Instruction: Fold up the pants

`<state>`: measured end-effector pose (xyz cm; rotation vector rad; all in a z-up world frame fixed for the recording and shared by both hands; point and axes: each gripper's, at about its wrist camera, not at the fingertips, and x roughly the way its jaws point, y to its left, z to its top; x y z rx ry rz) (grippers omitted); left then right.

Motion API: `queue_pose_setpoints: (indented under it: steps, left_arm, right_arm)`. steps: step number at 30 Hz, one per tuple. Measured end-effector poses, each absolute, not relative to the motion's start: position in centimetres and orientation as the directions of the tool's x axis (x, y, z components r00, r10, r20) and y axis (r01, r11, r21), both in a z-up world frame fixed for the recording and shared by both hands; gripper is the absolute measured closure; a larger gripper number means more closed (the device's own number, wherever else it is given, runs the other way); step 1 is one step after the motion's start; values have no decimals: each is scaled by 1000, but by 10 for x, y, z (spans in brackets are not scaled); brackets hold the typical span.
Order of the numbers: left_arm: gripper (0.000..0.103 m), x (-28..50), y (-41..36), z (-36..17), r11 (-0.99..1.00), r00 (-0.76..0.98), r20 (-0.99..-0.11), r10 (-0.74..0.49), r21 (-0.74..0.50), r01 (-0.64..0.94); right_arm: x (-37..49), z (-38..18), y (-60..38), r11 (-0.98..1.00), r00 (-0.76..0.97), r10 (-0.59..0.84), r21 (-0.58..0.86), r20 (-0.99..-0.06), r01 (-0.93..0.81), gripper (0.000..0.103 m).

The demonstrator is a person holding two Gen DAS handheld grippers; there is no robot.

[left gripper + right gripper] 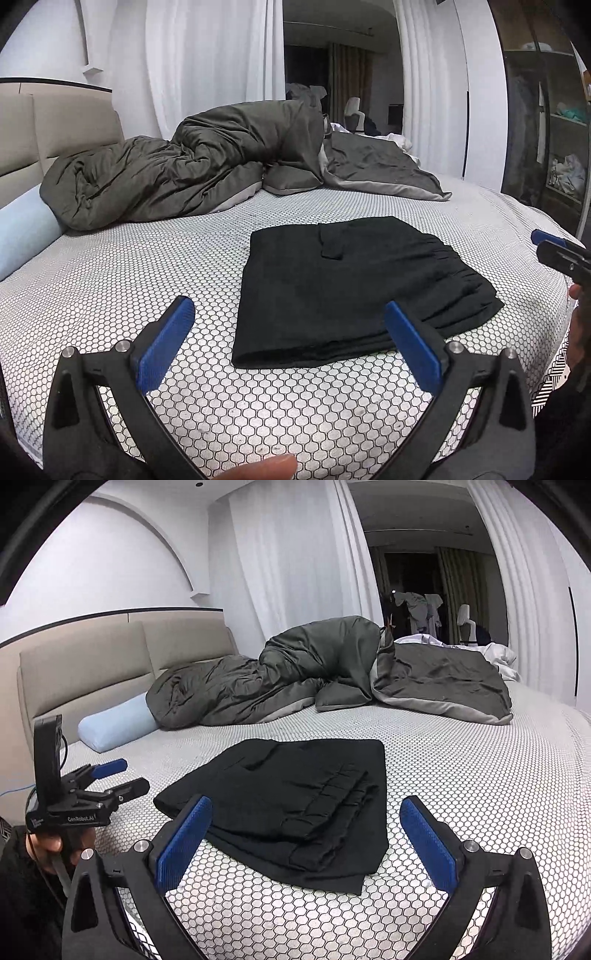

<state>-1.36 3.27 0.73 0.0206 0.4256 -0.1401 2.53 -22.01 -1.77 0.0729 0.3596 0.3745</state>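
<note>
The black pants (354, 291) lie folded into a flat, roughly square stack on the bed (147, 266), on its honeycomb-patterned cover, toward the near edge and well apart from the headboard (92, 664). The gathered waistband side of the stack faces the right edge of the bed in the left wrist view; a small flap of cloth sits on top near the far edge of the stack.

The left gripper (291, 332) hovers just in front of the near edge of the stack, its jaws spread wide with nothing between them. One blue pad (413, 347) overlaps the near right corner of the pants in the picture, but whether it touches the cloth I cannot tell. The other pad hangs over bare cover to the left of the stack.

The right gripper (306, 834) is also spread wide and empty, held above the near edge of the bed, with the near corner of the pants showing between its blue pads. In that view the left gripper is seen from the side, off the left edge of the stack and apart from it, gripped by a hand (48, 845).

A grey duvet (177, 173) is bunched along the far edge of the bed, with a pale blue bolster (114, 725) beside the headboard.
</note>
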Motion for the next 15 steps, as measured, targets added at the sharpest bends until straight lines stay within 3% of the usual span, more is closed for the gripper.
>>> queue_pose_setpoints:
  steps: [15]
  left_arm:
    - [1,-15,31,9,991,916,-382,-120,1,131]
  right_arm:
    - [20,-17,-219,922,859,387,115,-336,-370,0]
